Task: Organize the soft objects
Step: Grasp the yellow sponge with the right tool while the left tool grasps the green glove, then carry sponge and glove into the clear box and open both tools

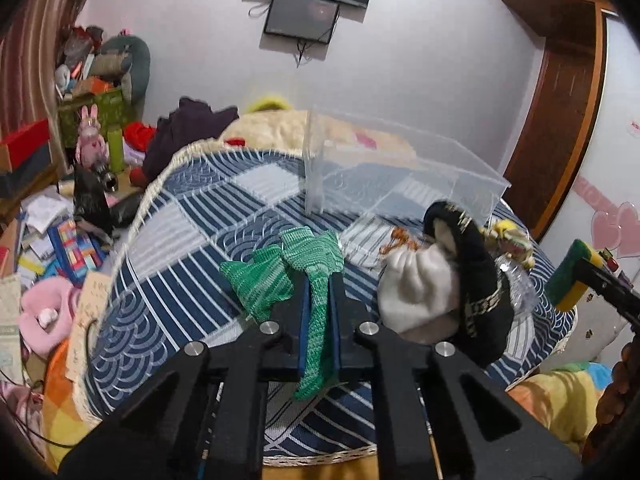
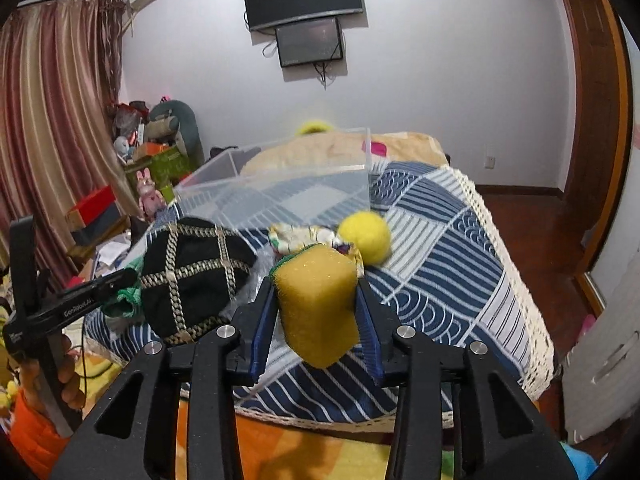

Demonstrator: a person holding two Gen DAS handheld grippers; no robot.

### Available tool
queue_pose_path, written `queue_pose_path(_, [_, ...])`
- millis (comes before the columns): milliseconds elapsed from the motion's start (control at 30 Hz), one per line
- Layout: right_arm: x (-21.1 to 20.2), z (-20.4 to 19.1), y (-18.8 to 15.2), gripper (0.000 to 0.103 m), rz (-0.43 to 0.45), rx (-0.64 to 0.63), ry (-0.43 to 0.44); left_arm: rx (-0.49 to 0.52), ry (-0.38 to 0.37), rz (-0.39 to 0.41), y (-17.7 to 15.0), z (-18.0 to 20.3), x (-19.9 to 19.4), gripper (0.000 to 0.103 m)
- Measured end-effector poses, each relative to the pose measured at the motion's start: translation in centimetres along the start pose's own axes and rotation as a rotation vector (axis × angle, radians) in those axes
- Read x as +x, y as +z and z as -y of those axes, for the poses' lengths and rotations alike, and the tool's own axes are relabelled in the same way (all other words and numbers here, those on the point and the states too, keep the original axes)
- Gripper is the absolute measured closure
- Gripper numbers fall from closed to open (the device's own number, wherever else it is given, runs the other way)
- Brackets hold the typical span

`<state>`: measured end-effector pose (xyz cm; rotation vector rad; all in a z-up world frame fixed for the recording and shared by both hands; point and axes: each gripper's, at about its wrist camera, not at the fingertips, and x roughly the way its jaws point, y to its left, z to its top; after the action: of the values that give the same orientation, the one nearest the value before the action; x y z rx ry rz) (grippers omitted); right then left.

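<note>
Left gripper clamped on a green mesh cloth; the cloth runs down between the two blue pads and fans out ahead of the fingertips, lifted over the blue-and-white patterned bedspread. Right gripper pinching a yellow sponge with a green scouring face on its far side, held above the bedspread's near edge.

Landmark: the clear plastic bin, standing on the bedspread, open top.

Left view only: a white drawstring pouch on the near side of the bin, touching the black cap with gold chain trim; a small orange trinket between pouch and bin. The sponge shows here at far right, well off the bin's right corner.

Right view only: a yellow ball just in front of the bin's right corner, beside a crumpled floral cloth. The black cap sits in front of the bin's left end. The left gripper reaches in from the left, with a bit of green mesh at its tip.

Edges: the bedspread's cream fringe drops off right of the bin to wooden floor. Bare bedspread lies left of the bin in the left view. The bin's near wall is close behind the pile.
</note>
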<state>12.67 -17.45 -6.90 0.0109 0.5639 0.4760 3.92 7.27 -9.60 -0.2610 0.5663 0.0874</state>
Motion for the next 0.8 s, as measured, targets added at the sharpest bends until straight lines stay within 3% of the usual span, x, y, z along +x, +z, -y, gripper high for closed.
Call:
queue_pose_path(200, [-0.6, -0.4, 2.5, 0.068, 0.063, -0.031, -0.019, 0.039, -0.023, 0.082, 2.6, 1.2, -2.0, 0.096])
queue_pose_path(467, [0.0, -1.2, 5.8, 0.068, 0.141, -0.059, -0.036, 0.044, -0.064, 0.149, 6.9, 1.9, -1.7, 0.096])
queue_pose_path(800, [1.9, -1.9, 9.5, 0.068, 0.192, -0.09, -0.054, 0.106, -0.086, 0.163, 11.3, 4.0, 0.8, 0.096])
